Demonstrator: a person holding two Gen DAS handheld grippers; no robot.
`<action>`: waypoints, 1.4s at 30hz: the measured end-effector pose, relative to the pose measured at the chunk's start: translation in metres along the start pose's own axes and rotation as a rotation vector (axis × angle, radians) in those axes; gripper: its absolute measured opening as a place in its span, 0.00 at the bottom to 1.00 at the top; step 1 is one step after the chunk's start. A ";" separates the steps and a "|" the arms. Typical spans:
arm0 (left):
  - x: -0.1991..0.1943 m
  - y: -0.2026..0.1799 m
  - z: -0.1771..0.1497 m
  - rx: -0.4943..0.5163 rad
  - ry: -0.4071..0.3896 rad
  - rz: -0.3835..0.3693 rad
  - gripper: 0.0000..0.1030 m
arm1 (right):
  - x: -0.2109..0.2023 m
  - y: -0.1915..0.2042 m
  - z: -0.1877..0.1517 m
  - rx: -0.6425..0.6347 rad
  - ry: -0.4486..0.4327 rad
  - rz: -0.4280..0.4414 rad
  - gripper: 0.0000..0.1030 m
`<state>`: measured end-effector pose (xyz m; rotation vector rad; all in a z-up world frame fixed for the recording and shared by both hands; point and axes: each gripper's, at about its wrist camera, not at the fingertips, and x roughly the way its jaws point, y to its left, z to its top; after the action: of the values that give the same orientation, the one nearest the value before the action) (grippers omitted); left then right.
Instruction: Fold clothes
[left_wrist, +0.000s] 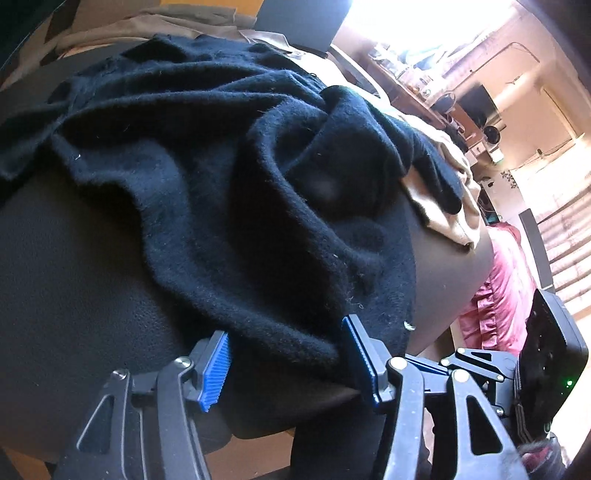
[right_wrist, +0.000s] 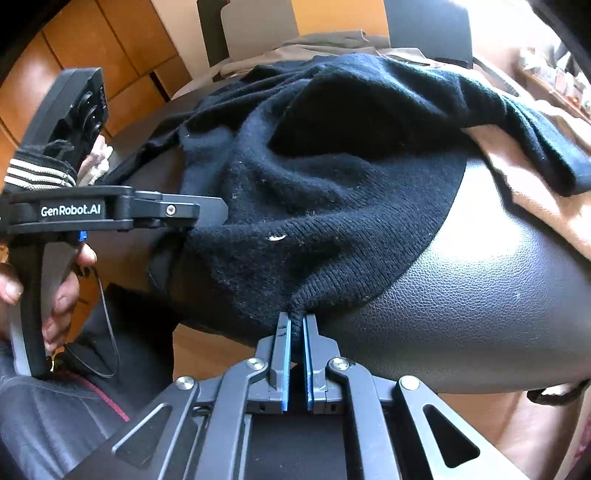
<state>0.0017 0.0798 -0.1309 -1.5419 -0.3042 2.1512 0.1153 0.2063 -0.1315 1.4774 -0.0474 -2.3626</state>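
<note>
A crumpled black knit sweater (left_wrist: 229, 177) lies on a dark leather-topped table (left_wrist: 66, 280). My left gripper (left_wrist: 286, 363) is open, its blue pads on either side of the sweater's near hem at the table edge. My right gripper (right_wrist: 296, 325) is shut on a pinch of the sweater's hem (right_wrist: 299, 302) at the near table edge. In the right wrist view the sweater (right_wrist: 332, 177) spreads across the table (right_wrist: 498, 295), and the left gripper (right_wrist: 207, 214) shows at the left, its fingers against the cloth's left edge.
Beige clothes (left_wrist: 450, 206) lie under and beside the sweater at the right, and they also show in the right wrist view (right_wrist: 546, 199). More beige cloth (right_wrist: 314, 44) lies at the table's far side. A pink garment (left_wrist: 498, 288) lies beyond the table's right edge. Wooden cabinets (right_wrist: 110, 44) stand behind.
</note>
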 end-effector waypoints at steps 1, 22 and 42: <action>0.000 0.000 0.000 -0.001 0.001 0.000 0.57 | 0.001 0.003 0.000 -0.013 0.000 -0.004 0.07; -0.057 0.073 -0.035 0.003 -0.101 -0.038 0.04 | -0.017 -0.004 0.055 -0.020 -0.096 0.013 0.15; -0.145 0.159 0.014 -0.143 -0.306 0.166 0.13 | -0.021 0.024 0.113 -0.072 -0.102 0.189 0.43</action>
<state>-0.0132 -0.1281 -0.0761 -1.3491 -0.4537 2.5497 0.0307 0.1723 -0.0569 1.2604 -0.1212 -2.2608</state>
